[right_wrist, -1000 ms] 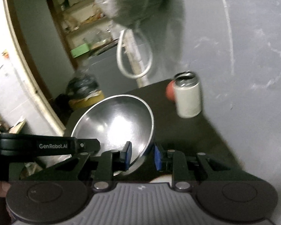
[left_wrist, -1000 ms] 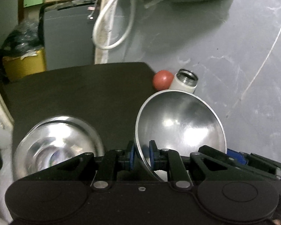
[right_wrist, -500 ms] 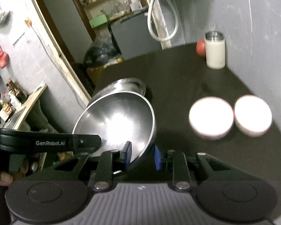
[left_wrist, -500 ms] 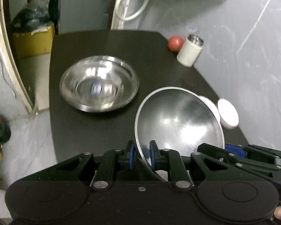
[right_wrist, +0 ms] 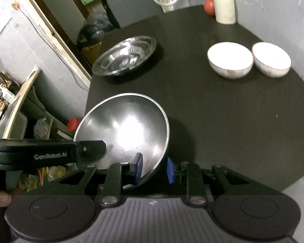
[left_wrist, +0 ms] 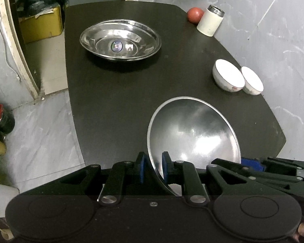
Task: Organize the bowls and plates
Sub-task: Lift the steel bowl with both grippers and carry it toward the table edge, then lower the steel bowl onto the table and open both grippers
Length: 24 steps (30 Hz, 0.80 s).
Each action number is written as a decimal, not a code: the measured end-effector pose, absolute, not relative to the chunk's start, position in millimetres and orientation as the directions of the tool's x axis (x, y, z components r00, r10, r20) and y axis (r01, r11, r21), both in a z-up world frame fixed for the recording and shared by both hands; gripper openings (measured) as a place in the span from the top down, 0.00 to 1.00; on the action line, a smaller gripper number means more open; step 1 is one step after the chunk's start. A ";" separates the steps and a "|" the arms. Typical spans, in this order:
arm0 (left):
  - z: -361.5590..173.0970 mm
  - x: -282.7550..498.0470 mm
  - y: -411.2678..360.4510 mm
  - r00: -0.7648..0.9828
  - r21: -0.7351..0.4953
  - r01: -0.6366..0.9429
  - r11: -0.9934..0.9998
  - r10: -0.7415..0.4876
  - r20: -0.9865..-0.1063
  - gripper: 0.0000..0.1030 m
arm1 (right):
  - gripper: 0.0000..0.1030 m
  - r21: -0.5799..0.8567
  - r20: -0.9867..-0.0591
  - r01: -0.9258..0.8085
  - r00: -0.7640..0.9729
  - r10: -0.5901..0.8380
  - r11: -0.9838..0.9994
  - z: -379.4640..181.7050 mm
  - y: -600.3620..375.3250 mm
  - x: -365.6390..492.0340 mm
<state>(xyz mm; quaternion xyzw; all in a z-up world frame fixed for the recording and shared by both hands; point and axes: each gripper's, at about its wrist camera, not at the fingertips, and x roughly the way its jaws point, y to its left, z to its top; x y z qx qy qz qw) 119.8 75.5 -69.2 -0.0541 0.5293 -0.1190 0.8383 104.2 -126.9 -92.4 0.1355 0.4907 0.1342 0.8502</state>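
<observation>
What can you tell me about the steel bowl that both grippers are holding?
The steel bowl is a plain, rounded metal bowl with a thin rim and a smooth, brushed-looking inside that shows bright glare; it looks empty. It is tilted, its open side facing away from the cameras. The left hand-held gripper and the right hand-held gripper each pinch its rim between blue pads, on opposite sides. It sits over the near part of the dark table; whether it touches the top cannot be told.
</observation>
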 end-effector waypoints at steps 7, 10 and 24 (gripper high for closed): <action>-83.0 125.8 73.7 0.398 -0.206 0.140 0.968 -0.246 -0.884 0.82 | 0.73 0.324 -0.817 -0.087 0.475 0.325 0.942 -99.6 -117.2 108.2; -85.8 131.8 73.2 0.416 -0.191 0.144 0.971 -0.234 -0.879 0.82 | 0.73 0.284 -0.819 -0.113 0.487 0.303 0.952 -101.0 -109.7 111.4; -86.9 146.1 87.9 0.459 -0.194 0.120 0.974 -0.228 -0.859 0.78 | 0.66 0.275 -0.810 -0.116 0.507 0.295 0.954 -99.2 -105.9 131.3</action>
